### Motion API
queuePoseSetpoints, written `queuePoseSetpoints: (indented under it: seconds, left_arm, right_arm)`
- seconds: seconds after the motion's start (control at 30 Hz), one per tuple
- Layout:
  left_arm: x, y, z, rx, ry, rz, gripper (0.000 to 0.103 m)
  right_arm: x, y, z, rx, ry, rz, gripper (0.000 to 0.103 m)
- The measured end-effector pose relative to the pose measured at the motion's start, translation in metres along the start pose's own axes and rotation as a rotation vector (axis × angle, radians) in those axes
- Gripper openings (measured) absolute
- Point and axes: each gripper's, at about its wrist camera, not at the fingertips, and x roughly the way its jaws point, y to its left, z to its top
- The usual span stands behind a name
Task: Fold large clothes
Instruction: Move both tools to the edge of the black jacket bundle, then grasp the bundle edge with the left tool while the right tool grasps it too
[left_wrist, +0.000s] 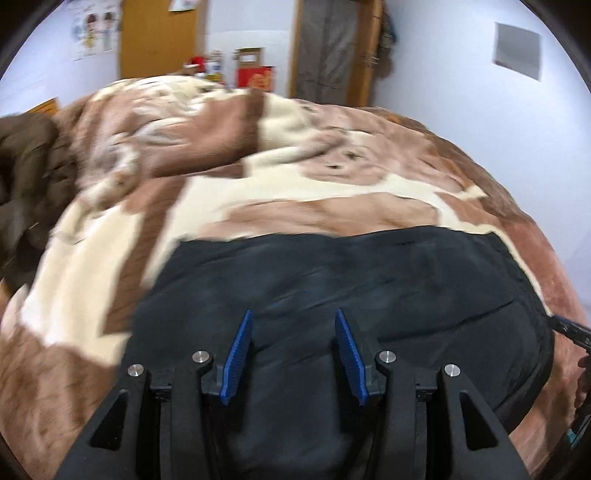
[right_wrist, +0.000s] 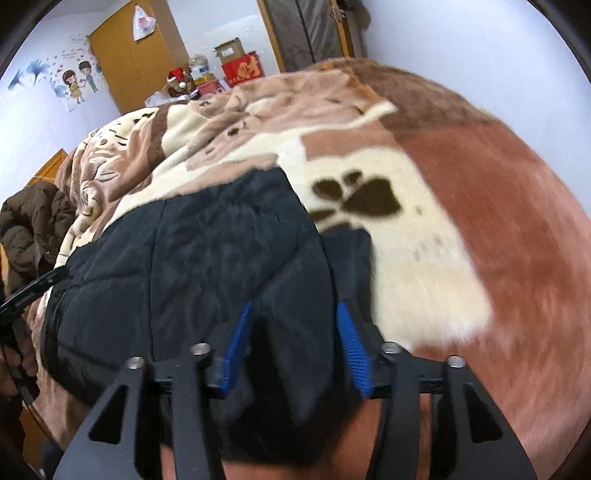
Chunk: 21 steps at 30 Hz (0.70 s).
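Note:
A black quilted jacket (left_wrist: 369, 280) lies folded flat on a brown and cream blanket (left_wrist: 258, 192) that covers the bed. My left gripper (left_wrist: 293, 314) is open just above the jacket's near part, nothing between its blue pads. In the right wrist view the jacket (right_wrist: 207, 251) fills the lower left. My right gripper (right_wrist: 294, 306) is open over the jacket's right edge, where a dark flap (right_wrist: 351, 254) sticks out onto the blanket (right_wrist: 480, 206). The other gripper's tip shows at the left edge (right_wrist: 33, 288) and, in the left wrist view, at the right edge (left_wrist: 570, 328).
A crumpled brown coat (left_wrist: 26, 173) lies at the bed's left side; it also shows in the right wrist view (right_wrist: 29, 229). Behind the bed stand a red box (left_wrist: 255, 75), small items, a wooden wardrobe (left_wrist: 159, 37) and a white wall.

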Motion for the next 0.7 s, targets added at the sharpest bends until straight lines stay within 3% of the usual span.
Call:
queuePoseSetpoints:
  seconds: [0.13,0.23,0.3,0.57,0.7]
  left_arm:
    - [-0.01,0.057,-0.026,-0.074,0.033,0.093,0.049]
    - [0.0,0.09,-0.045,-0.153,0.087,0.115,0.049]
    - [0.007,0.102,-0.053,-0.197,0.099,0.089,0.058]
    - [0.051,0.117,-0.055,-0.267,0.135,0.01,0.07]
    - [0.063,0.121,-0.048,-0.283,0.156,-0.034,0.07]
  right_arm:
    - [0.007,-0.015,-0.017,0.048,0.039,0.003,0.061]
    - [0.016,-0.019,-0.016,0.079,0.053,0.022,0.061]
    - [0.023,-0.02,-0.012,0.083,0.059,0.027,0.061]
    - [0.052,-0.029,0.003,0.124,0.098,0.082,0.068]
    - [0.061,-0.027,0.011,0.121,0.109,0.1,0.068]
